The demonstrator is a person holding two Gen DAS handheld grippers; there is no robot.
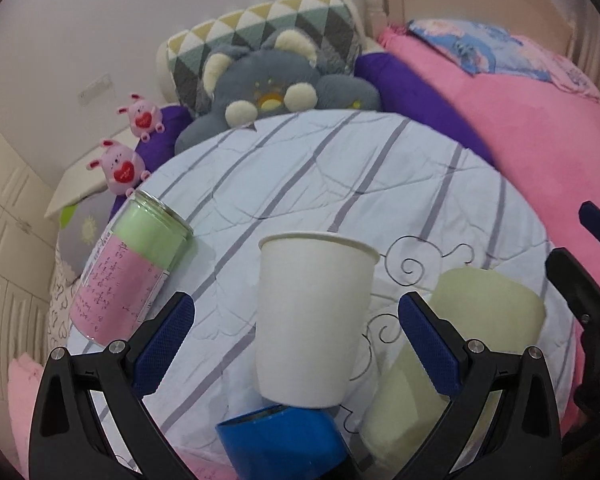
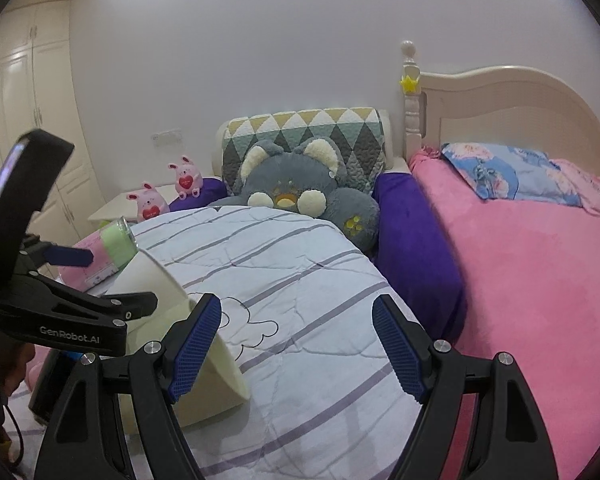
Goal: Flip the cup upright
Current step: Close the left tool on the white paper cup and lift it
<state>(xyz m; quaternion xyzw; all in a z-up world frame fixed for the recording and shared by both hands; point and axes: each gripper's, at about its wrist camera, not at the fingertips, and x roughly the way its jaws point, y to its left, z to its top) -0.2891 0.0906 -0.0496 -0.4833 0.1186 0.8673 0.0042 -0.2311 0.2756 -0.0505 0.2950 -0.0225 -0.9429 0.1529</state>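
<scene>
Paper cup (image 1: 314, 320), white and plain, stands upright on the striped quilt (image 1: 300, 168), its open rim at the top and its base just behind a blue roll of tape (image 1: 280, 440) lying at the near edge of the left wrist view; the left gripper (image 1: 296, 344) has its jaws spread wide to either side of the cup, the blue pads (image 1: 162, 346) clear of its walls and touching nothing. Just to the right of the cup a pale yellowish cylinder (image 1: 460, 340) lies tilted on the quilt, partly behind the right-hand pad; to the left a glass jar (image 1: 128, 268) with green and pink contents and a printed label lies on its side near the quilt's edge. The right gripper (image 2: 298, 348) is likewise open, its fingers wide apart over bare quilt and holding nothing; in its view the pale cylinder sits at lower left with the left gripper's black frame in front of it. Beyond the quilt a grey plush toy (image 2: 300, 188) leans on a triangle-patterned cushion (image 2: 304, 128); two small pink plush animals (image 1: 128, 140) sit to the left, and a pink blanket (image 2: 540, 280) covers the bed on the right.
</scene>
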